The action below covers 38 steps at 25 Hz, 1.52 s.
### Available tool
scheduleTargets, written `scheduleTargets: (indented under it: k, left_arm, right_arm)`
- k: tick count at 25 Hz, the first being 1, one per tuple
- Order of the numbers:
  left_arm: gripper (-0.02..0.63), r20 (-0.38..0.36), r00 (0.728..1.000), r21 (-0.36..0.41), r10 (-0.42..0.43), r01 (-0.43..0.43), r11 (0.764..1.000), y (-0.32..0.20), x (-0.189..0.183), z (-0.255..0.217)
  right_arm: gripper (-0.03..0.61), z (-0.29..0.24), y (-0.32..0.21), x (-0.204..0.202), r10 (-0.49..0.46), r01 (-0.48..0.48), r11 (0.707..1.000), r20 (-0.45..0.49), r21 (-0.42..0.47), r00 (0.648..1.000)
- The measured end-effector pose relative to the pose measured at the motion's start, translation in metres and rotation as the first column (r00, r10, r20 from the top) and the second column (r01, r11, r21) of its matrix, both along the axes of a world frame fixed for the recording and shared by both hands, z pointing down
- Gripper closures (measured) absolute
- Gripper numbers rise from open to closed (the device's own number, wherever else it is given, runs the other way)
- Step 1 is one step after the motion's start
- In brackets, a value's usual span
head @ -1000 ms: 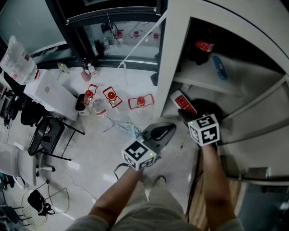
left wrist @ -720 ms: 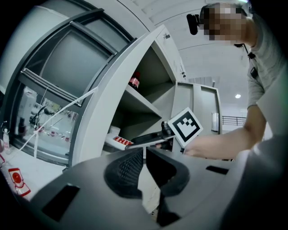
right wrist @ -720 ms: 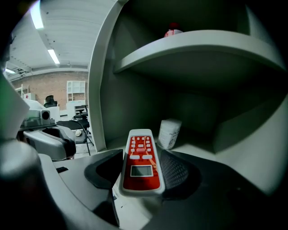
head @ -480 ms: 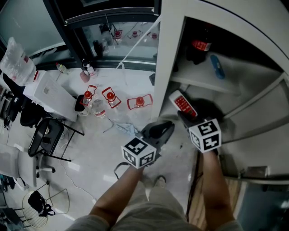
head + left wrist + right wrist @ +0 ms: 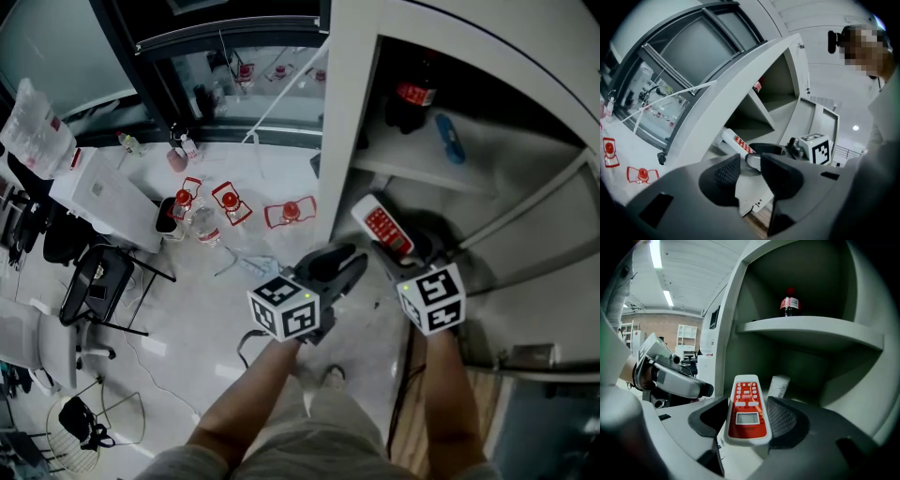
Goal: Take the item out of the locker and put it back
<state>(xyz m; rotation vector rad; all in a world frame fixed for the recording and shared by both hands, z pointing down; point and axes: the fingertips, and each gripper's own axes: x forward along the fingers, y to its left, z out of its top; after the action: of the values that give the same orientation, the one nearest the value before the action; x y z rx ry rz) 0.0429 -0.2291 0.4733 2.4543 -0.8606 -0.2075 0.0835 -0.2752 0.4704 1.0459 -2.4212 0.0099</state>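
at the open front of the tall white metal locker (image 5: 356,84), the right gripper (image 5: 747,417) has its jaws closed on the sides of a red-and-white plastic remote control (image 5: 382,226). the remote lies button face up, its far end sticking out past the jaws toward the locker's lower compartment, just at the opening and off the compartment floor. above it, on the white upper shelf (image 5: 811,329), a dark cola bottle with a red label and cap (image 5: 789,304) stands upright, and a small blue object (image 5: 451,138) lies near it on the same shelf.

the left gripper (image 5: 750,169) is beside the right one, just outside the locker's edge. its jaws have just been opening; they stand apart and grip nothing, and only the locker and the right gripper show beyond the gap.

on the pale floor to the left, several clear bottles with red caps (image 5: 232,199) stand together.
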Motion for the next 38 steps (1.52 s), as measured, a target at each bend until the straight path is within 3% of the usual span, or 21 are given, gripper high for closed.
scheduleTargets:
  k: [5, 10, 20, 27, 38]
  left_arm:
    - [0.494, -0.128, 0.991, -0.083, -0.045, 0.035, 0.996, -0.006, -0.01, -0.004]
    - [0.479, -0.172, 0.984, -0.107, -0.038, 0.02, 0.994, -0.007, -0.006, -0.008]
    - [0.466, -0.236, 0.972, -0.116, 0.002, -0.03, 0.993, 0.002, 0.011, -0.021]
    - [0.466, -0.222, 0.974, -0.074, 0.032, -0.05, 0.996, 0.008, 0.025, -0.032]
    - [0.478, -0.187, 0.981, -0.013, 0.052, -0.056, 0.998, 0.015, 0.027, -0.042]
  right_arm:
    - [0.314, -0.004, 0.013, -0.006, -0.04, 0.04, 0.999, 0.017, 0.027, 0.999]
    - [0.314, -0.01, 0.028, -0.011, -0.096, 0.096, 0.995, -0.018, 0.035, 0.995]
    - [0.314, -0.026, 0.055, -0.004, -0.131, 0.129, 0.986, 0.014, 0.104, 0.991]
    - [0.314, -0.03, 0.075, -0.008, -0.2, 0.198, 0.971, 0.0, 0.133, 0.98]
    - [0.314, -0.031, 0.082, -0.01, -0.219, 0.217, 0.964, 0.002, 0.152, 0.976]
